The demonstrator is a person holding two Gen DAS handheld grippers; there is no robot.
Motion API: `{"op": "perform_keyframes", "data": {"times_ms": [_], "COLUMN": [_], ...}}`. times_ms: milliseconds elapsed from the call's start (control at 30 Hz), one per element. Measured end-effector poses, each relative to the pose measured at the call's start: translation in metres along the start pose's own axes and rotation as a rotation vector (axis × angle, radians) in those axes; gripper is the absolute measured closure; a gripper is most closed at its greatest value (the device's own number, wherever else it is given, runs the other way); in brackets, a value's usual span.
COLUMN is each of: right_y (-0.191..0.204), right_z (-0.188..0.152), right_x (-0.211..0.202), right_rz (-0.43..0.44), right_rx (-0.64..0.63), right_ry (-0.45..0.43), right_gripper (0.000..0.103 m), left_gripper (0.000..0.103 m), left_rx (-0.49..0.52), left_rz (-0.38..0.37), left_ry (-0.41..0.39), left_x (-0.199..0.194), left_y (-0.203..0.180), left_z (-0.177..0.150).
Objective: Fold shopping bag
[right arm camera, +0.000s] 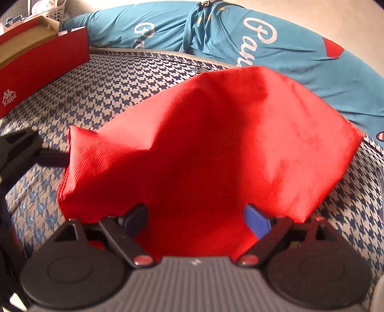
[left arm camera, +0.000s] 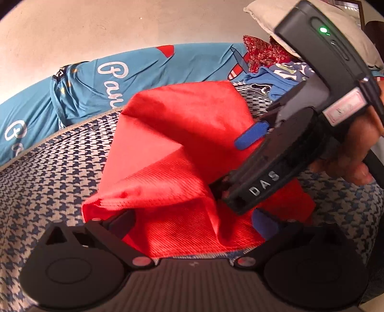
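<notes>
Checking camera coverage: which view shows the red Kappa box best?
Right wrist view. The red Kappa box sits at its upper left on the houndstooth cover, open top and logo visible, cut by the frame edge. The left wrist view does not show it at all.

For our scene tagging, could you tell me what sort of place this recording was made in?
Most likely a bedroom at home: the red bag lies on a houndstooth mattress, with teal printed bedding and a pillow by the wall.

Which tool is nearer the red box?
Left. The left tool sits at the bag's edge on the box's side, not touching the box. The right tool is over the bag's near edge, farther from it.
</notes>
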State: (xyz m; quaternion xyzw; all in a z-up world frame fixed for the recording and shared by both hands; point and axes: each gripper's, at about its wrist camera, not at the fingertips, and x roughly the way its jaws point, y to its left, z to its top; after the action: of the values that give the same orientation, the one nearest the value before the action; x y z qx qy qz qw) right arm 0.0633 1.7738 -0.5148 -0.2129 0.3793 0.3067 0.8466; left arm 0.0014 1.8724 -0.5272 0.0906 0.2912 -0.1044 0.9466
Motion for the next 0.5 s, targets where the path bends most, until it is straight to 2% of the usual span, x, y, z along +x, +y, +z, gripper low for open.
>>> {"op": "perform_keyframes", "data": {"times_ms": [100,267,400,500], "right_y": [-0.001,-0.005,-0.006,-0.007], "right_z": [0.001,0.002,0.002,0.002], "right_x": [0.002,0.005,0.005,0.006], "right_rz": [0.002,0.004,0.006,0.01], "right_rx": [-0.009,0.003,0.011,0.022], "right_ry": [0.001,0.002,0.006,0.009], "right_gripper": [0.013,0.007,0.006,0.006], "left_gripper": [0.0,0.0,0.0,0.0], "left_rx": [-0.009,0.03,-0.054,-0.046], "left_rz": [-0.008,-0.07,-0.161,-0.121], "left_ry": [0.007,0.014,0.04,0.014], "left_x": [0.0,0.0,0.012,0.011], "left_y": [0.006,0.012,0.026,0.022], "left_z": [0.002,0.003,0.007,0.004]}}
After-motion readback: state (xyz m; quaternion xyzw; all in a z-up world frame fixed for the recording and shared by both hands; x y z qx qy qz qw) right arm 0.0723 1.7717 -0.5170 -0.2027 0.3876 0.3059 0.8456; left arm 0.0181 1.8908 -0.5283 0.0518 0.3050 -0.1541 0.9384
